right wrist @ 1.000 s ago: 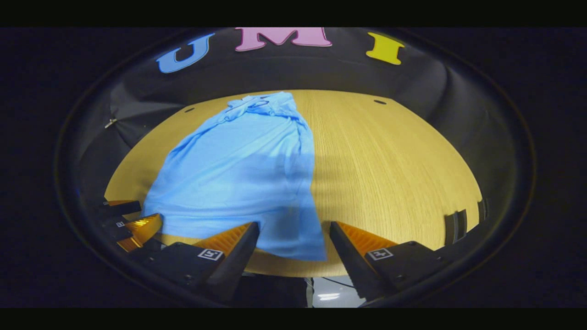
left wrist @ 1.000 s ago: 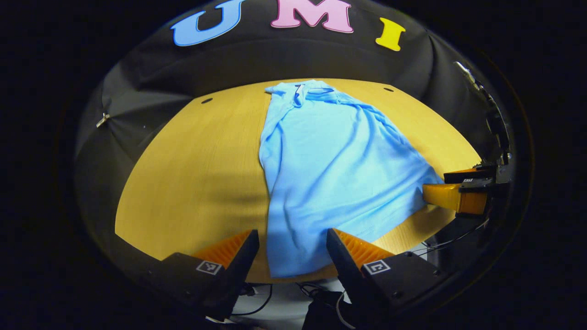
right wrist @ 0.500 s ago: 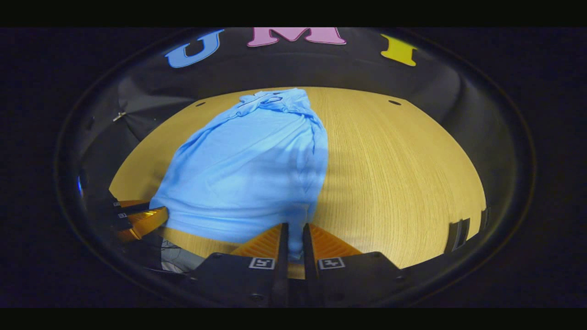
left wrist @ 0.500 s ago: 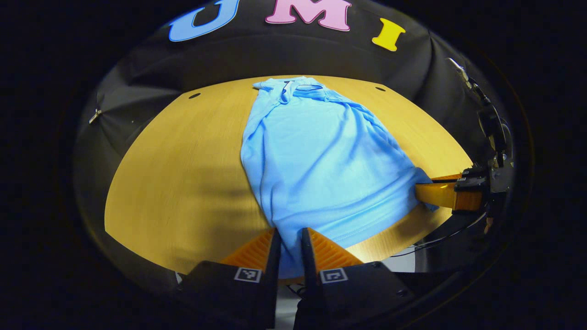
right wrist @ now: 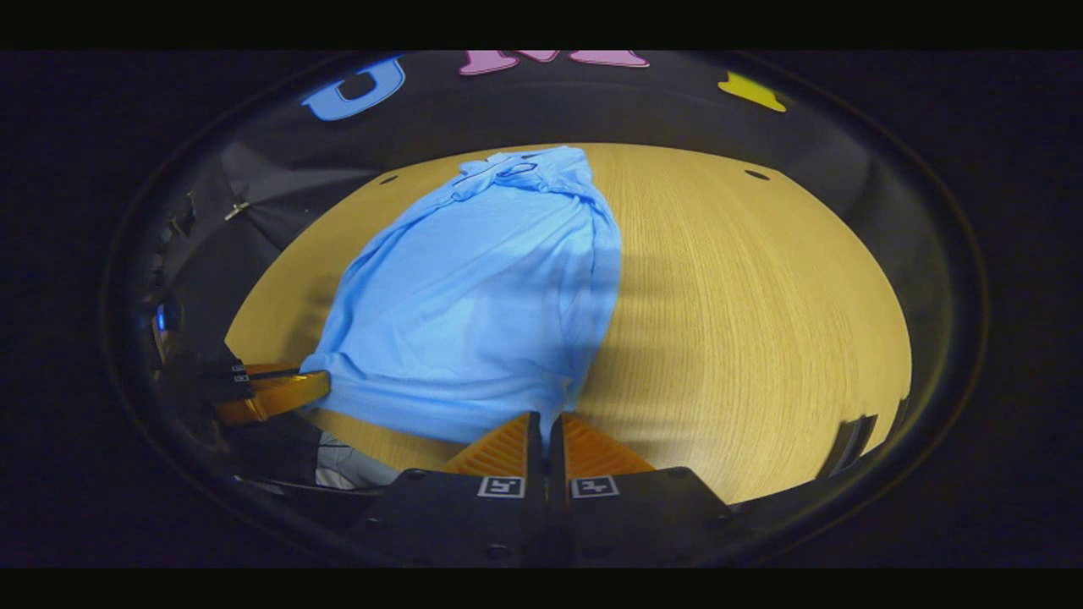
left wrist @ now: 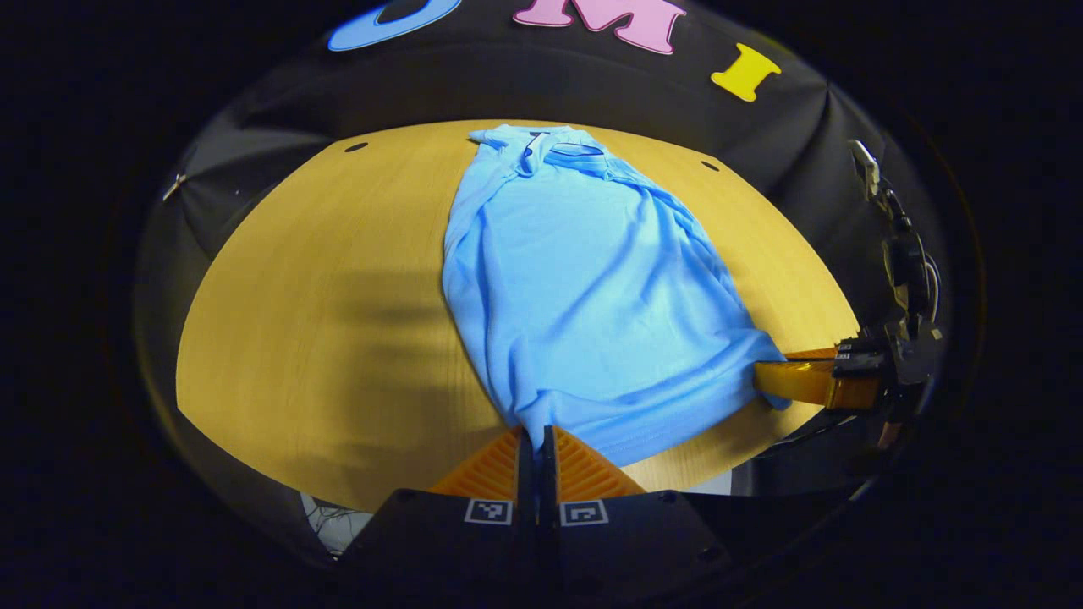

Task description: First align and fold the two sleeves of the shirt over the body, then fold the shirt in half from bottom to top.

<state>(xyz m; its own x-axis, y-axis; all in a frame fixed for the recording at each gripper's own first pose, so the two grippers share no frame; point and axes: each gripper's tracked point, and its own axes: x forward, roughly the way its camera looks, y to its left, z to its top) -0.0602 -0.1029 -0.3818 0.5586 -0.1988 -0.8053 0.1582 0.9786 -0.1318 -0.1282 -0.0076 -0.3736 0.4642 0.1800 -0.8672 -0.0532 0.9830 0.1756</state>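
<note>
On the wooden table (left wrist: 321, 338), the blue shirt (left wrist: 584, 288) lies lengthwise, collar far; the left gripper (left wrist: 536, 436) and right gripper (right wrist: 546, 420) each pinch a near hem corner, fingers closed on the cloth.

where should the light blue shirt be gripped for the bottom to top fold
At its two bottom hem corners, coming in from the near table edge. The light blue polo shirt lies flat, collar far, hem nearest. The left hand-held gripper and right hand-held gripper already pinch those corners.
</note>
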